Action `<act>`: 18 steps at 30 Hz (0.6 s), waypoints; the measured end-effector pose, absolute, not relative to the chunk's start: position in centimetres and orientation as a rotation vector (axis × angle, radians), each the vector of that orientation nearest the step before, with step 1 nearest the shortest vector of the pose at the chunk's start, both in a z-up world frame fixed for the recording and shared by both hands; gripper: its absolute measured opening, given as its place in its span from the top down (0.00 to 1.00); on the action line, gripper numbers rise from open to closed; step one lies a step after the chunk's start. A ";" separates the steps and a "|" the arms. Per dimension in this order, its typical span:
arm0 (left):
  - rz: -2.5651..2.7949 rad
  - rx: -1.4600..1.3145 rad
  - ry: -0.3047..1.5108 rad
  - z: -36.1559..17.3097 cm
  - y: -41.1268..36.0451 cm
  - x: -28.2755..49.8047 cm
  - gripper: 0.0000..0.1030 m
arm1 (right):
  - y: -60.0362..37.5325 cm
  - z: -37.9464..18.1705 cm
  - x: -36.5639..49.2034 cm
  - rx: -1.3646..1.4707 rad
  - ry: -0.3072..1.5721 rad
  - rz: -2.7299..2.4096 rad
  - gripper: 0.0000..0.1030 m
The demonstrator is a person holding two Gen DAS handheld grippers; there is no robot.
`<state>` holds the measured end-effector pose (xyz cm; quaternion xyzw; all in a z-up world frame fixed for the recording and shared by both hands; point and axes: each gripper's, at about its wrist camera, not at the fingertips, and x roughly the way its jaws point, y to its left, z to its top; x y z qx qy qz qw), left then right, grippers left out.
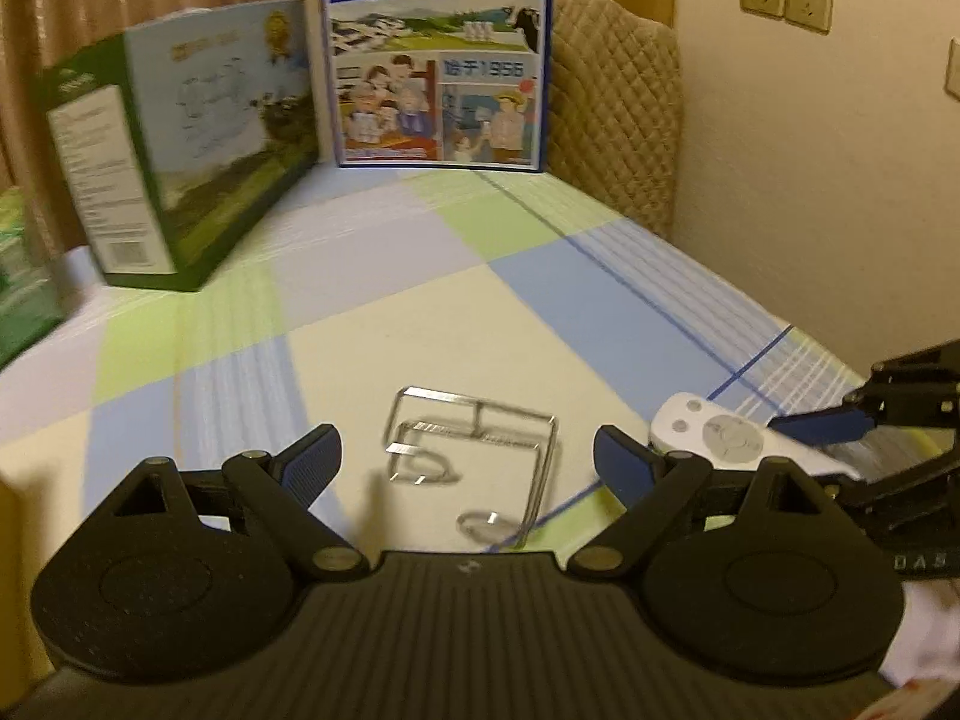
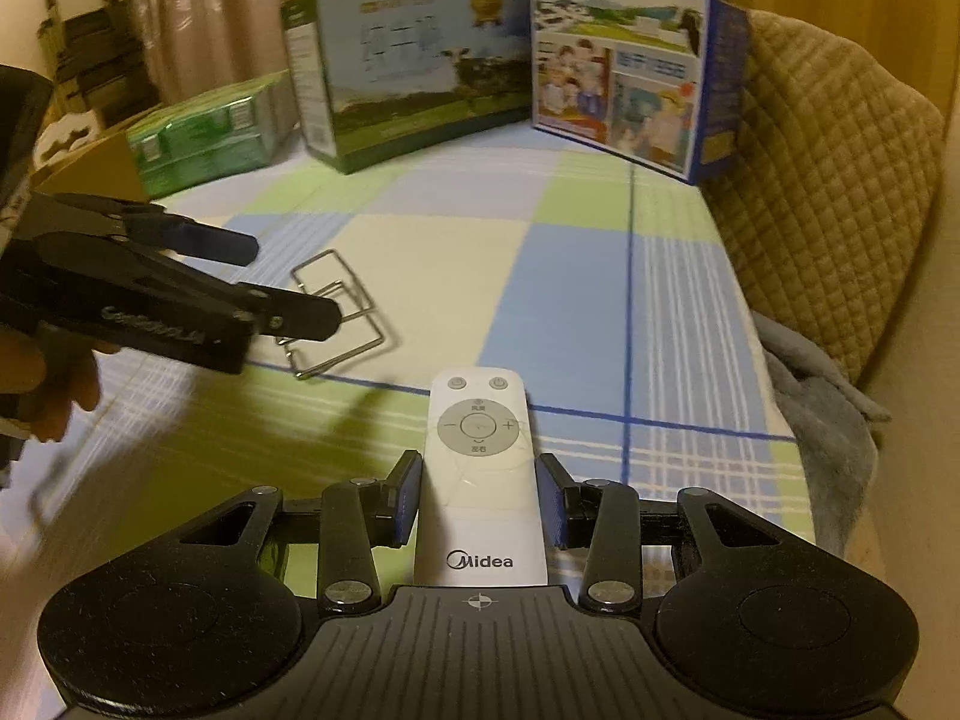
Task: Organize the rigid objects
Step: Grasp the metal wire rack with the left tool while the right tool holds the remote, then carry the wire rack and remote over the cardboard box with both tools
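Note:
A bent metal wire rack (image 1: 474, 456) lies on the checked bedsheet (image 1: 384, 324), just ahead of my open left gripper (image 1: 468, 465) and between its spread fingers. It also shows in the right wrist view (image 2: 342, 318), partly hidden by the left gripper (image 2: 288, 282). A white Midea remote (image 2: 480, 474) lies lengthwise between the fingers of my right gripper (image 2: 480, 498), whose blue pads stand close beside it; contact is unclear. The remote also shows in the left wrist view (image 1: 732, 438), with the right gripper (image 1: 840, 438) around its far end.
A blue milk carton box (image 1: 438, 54) and a green-white milk box (image 1: 180, 156) stand at the far end of the bed. A pack of green cartons (image 2: 204, 132) lies to their left. A quilted headboard cushion (image 2: 840, 180) and a grey cloth (image 2: 822, 408) border the right side.

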<state>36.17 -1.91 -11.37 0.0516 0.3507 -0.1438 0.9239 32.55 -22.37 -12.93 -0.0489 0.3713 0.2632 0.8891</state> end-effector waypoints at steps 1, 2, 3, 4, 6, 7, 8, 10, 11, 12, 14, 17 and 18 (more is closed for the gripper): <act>-0.308 0.106 0.723 -11.5 -1.9 36.5 0.14 | -22.5 -12.9 32.6 -0.095 0.773 0.539 0.64; -0.310 0.113 0.732 -11.7 -1.9 37.0 0.17 | -22.6 -12.9 32.8 -0.090 0.774 0.532 0.64; -0.307 0.121 0.749 -11.8 -1.9 37.5 0.22 | -22.7 -12.8 32.8 -0.085 0.775 0.527 0.64; -0.304 0.125 0.765 -12.0 -1.9 37.9 0.25 | -22.8 -12.8 32.9 -0.076 0.778 0.522 0.64; -0.316 0.131 0.782 -12.2 -1.9 38.4 0.27 | -22.8 -12.8 33.0 -0.068 0.780 0.511 0.64; -0.322 0.145 0.787 -12.3 -2.0 38.5 0.27 | -22.8 -12.8 33.0 -0.062 0.782 0.506 0.64; -0.330 0.169 0.794 -12.4 -2.3 38.6 0.30 | -22.9 -12.8 33.0 -0.056 0.783 0.503 0.64; -0.347 0.211 0.808 -12.6 -2.7 38.8 0.37 | -22.8 -12.9 33.0 -0.052 0.785 0.499 0.64; -0.346 0.223 0.810 -12.5 -2.9 38.7 0.37 | -22.8 -12.9 33.0 -0.051 0.786 0.496 0.64; -0.343 0.225 0.813 -12.4 -2.9 38.5 0.37 | -22.8 -12.8 33.0 -0.048 0.788 0.493 0.64; -0.319 0.216 0.820 -12.2 -2.8 37.7 0.38 | -22.8 -12.7 33.0 -0.041 0.793 0.488 0.64; -0.276 0.202 0.818 -11.5 -2.4 35.3 0.38 | -22.8 -12.4 33.0 -0.022 0.804 0.481 0.64; -0.262 0.197 0.815 -11.3 -2.2 34.3 0.38 | -22.8 -12.2 32.9 -0.015 0.808 0.482 0.64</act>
